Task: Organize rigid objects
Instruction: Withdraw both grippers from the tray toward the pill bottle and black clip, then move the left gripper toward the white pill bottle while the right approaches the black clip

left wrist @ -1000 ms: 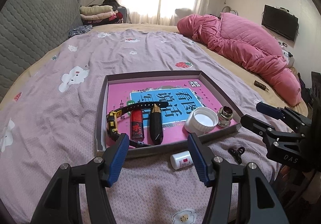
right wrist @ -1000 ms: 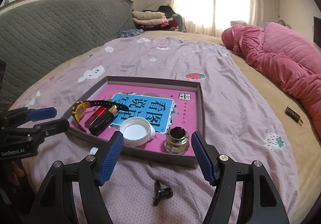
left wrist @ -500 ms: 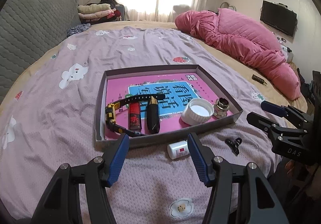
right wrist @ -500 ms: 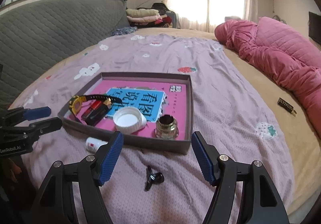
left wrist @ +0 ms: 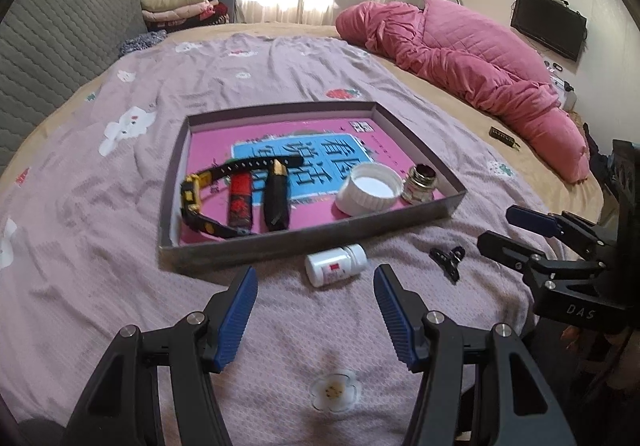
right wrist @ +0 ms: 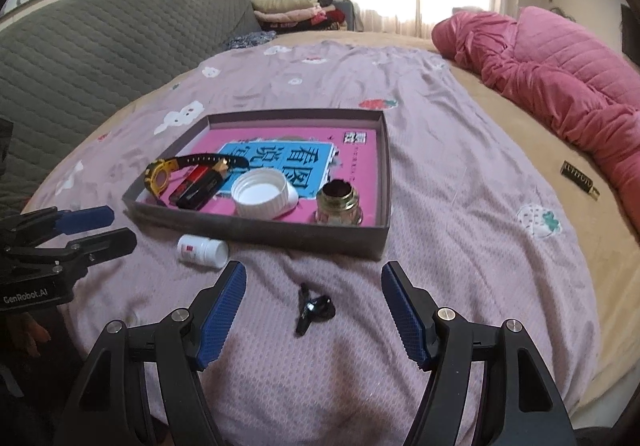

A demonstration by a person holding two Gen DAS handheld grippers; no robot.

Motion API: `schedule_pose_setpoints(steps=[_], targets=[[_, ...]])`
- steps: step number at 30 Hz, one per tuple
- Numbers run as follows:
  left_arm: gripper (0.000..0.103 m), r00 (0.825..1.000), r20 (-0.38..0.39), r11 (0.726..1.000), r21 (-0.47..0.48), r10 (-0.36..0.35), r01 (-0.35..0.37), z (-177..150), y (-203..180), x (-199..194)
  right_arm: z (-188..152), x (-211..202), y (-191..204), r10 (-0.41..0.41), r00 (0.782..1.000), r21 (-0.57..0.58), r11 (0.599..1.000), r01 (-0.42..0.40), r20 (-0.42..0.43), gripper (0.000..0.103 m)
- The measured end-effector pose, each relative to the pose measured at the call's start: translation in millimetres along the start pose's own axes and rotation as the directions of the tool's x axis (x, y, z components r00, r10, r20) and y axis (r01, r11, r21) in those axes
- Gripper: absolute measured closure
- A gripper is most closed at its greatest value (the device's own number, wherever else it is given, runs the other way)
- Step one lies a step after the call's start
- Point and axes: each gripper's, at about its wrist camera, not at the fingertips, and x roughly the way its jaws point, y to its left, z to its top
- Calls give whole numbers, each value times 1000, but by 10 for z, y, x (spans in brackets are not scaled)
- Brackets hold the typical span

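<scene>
A shallow grey box (left wrist: 280,242) (right wrist: 256,228) with a pink printed bottom lies on the purple bedsheet. It holds a black and yellow watch (left wrist: 192,194) (right wrist: 160,174), a red tube (left wrist: 240,204), a black tube (left wrist: 277,198), a white lid (left wrist: 370,192) (right wrist: 262,192) and a small metal jar (left wrist: 420,186) (right wrist: 338,204). A white pill bottle (left wrist: 334,266) (right wrist: 202,249) and a black binder clip (left wrist: 448,260) (right wrist: 314,308) lie on the sheet in front of the box. My left gripper (left wrist: 316,304) is open, just short of the bottle. My right gripper (right wrist: 314,306) is open around the clip's spot, held above it.
A pink quilt (left wrist: 460,50) (right wrist: 560,62) is bunched at the far right of the bed. A small dark and gold object (left wrist: 502,136) (right wrist: 578,174) lies on the tan blanket. A grey padded headboard (right wrist: 100,46) and folded clothes (left wrist: 176,4) stand at the back left.
Both grippers have drawn back toward the near edge of the bed, so the box, bottle and clip look farther off. Nothing on the bed has moved. Both grippers stay open.
</scene>
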Motion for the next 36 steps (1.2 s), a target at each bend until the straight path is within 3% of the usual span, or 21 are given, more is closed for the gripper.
schedule_pose_setpoints(steps=[25, 36], targets=[[43, 993, -109, 999, -17, -40, 38, -145, -85, 281, -205, 335, -46, 28, 987, 38, 999, -22, -157, 31], [43, 991, -136, 998, -55, -11, 4, -144, -128, 463, -216, 459, -15, -2, 983, 24, 1000, 6, -182, 31]])
